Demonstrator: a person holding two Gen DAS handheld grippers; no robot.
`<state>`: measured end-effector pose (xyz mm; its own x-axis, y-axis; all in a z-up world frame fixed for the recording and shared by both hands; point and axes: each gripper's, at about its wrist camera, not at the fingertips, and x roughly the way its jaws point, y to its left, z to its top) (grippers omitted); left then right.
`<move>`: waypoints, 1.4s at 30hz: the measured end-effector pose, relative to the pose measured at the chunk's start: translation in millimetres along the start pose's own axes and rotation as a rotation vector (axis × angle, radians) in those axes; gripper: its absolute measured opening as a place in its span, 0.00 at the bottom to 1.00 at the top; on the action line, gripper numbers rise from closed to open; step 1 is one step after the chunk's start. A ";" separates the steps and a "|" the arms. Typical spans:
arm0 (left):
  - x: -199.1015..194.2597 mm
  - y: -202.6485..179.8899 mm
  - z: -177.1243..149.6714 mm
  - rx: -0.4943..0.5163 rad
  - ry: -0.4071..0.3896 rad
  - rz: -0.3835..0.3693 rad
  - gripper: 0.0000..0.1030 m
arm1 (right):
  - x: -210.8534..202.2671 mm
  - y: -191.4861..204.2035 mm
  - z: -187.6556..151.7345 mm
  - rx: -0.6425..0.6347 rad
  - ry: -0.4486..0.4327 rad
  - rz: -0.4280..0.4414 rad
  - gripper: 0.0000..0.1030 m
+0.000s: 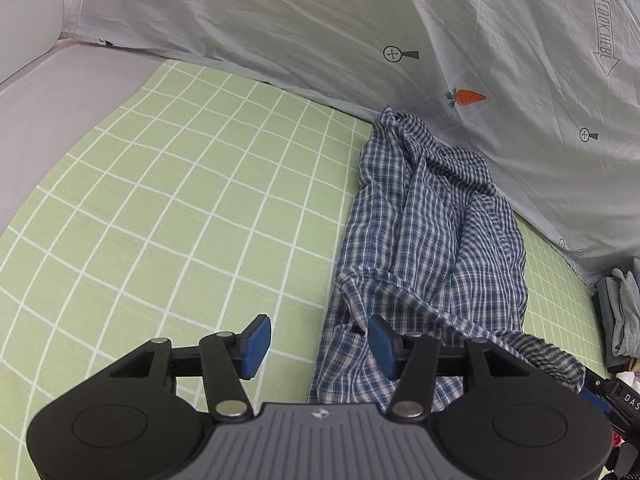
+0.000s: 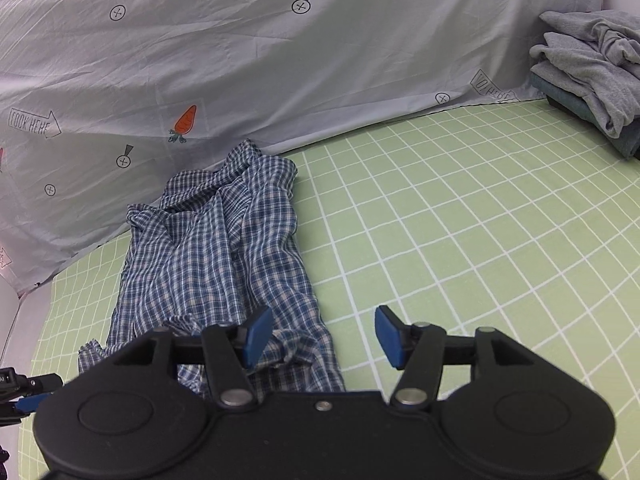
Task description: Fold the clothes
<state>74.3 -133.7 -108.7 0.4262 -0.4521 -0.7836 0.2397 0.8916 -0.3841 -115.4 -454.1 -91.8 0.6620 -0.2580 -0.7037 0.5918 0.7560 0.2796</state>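
Observation:
A blue and white checked shirt [image 1: 432, 232] lies crumpled in a long heap on the green grid bed sheet [image 1: 180, 184]. It also shows in the right wrist view [image 2: 224, 256]. My left gripper [image 1: 318, 346] is open and empty, at the shirt's near left edge. Its right finger is over the cloth, its left over the bare sheet. My right gripper [image 2: 322, 336] is open and empty, at the shirt's near right edge. Its left finger is over the cloth.
A pale grey printed duvet [image 1: 360, 28] lies bunched along the far side of the bed, touching the shirt's far end. A pile of folded grey clothes [image 2: 592, 68] sits at the far right corner. The green sheet [image 2: 480, 216] stretches right of the shirt.

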 end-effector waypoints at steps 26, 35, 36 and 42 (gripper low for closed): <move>-0.8 6.9 -10.3 0.013 0.034 -0.001 0.54 | 66.8 63.8 9.4 -0.245 0.113 0.090 0.27; 3.1 17.2 -10.5 -0.024 0.045 0.019 0.54 | 40.3 93.0 -1.3 -0.327 0.039 0.148 0.27; 4.8 15.2 -11.0 -0.016 0.050 0.017 0.54 | 40.0 100.2 -5.9 -0.346 0.046 0.169 0.27; 11.1 5.7 -15.9 0.031 0.077 0.014 0.54 | 45.0 142.7 -24.7 -0.475 0.060 0.252 0.27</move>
<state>66.5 -133.2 -127.3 0.3616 -0.4355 -0.8244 0.2619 0.8961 -0.3585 -12.5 -342.9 -99.7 0.7208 -0.0096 -0.6931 0.1358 0.9825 0.1276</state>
